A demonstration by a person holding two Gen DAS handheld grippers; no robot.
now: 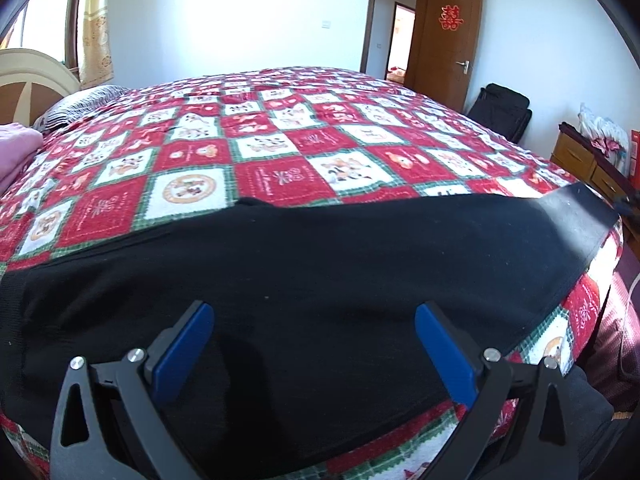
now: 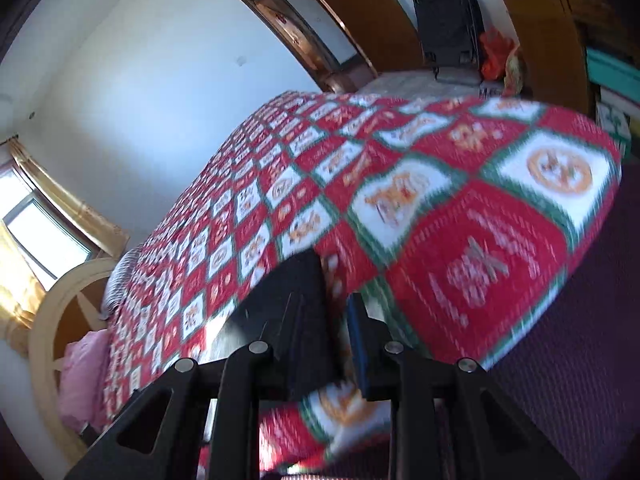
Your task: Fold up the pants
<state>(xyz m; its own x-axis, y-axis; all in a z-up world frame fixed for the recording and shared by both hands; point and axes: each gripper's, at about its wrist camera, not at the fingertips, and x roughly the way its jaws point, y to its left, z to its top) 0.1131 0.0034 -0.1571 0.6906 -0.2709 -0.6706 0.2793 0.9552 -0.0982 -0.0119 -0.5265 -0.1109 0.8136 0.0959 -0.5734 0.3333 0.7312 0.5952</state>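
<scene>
Black pants (image 1: 304, 280) lie spread across the near edge of the bed on a red, white and green patterned quilt (image 1: 256, 144). My left gripper (image 1: 314, 316) is open, its blue pads wide apart just above the pants, holding nothing. At the far right of the left wrist view one end of the pants (image 1: 576, 212) is lifted off the quilt. In the blurred, tilted right wrist view my right gripper (image 2: 336, 300) has its jaws close together on a black piece of the pants (image 2: 292, 312), above the quilt (image 2: 460, 208) near the bed corner.
A pink blanket (image 1: 16, 156) and a striped pillow (image 1: 76, 104) lie at the headboard on the left. A wooden dresser (image 1: 588, 160) and a black bag (image 1: 502, 110) stand right of the bed. The open door (image 1: 448, 40) is beyond. Dark red floor (image 2: 580, 340) lies beside the bed.
</scene>
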